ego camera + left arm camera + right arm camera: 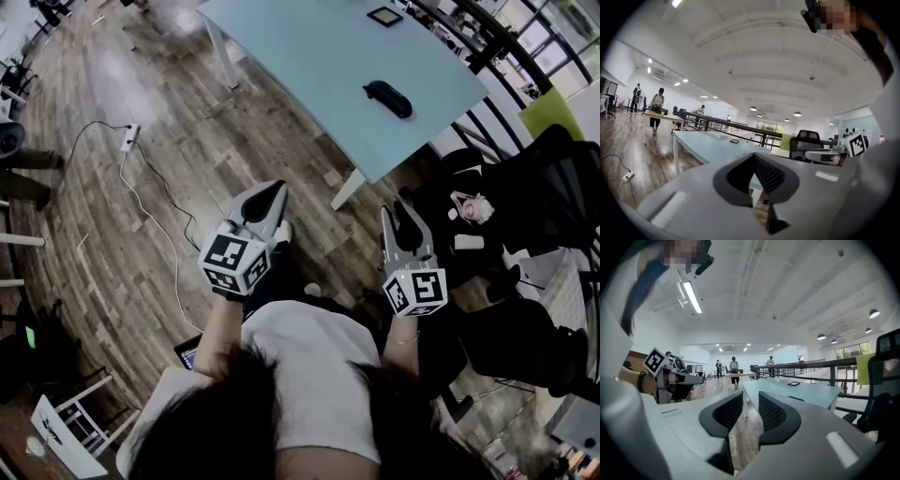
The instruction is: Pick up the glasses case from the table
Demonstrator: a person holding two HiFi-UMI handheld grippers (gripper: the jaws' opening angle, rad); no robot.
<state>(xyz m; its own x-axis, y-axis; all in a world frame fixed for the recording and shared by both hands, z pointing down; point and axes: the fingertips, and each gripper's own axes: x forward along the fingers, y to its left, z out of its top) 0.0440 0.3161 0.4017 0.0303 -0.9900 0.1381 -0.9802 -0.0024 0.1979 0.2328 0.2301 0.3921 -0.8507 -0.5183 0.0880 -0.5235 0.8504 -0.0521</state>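
Glasses case (387, 98) lies on the table (300, 56), upper right of frame, long axis slanting left to lower right. Right gripper (405, 217) is directly below it, well apart but nearer, jaws slightly parted, empty. Left gripper (269, 197) is further left, tips together, holding nothing.

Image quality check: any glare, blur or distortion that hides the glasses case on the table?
Head view: heavy fisheye bend, washed-out colour, glare on the brown wood plank floor; the dark oblong glasses case stays sharp on the pale blue table. Left gripper view: black round vignette, white ceiling beams bowed. Right gripper view: long ceiling strip light blown out, same vignette.
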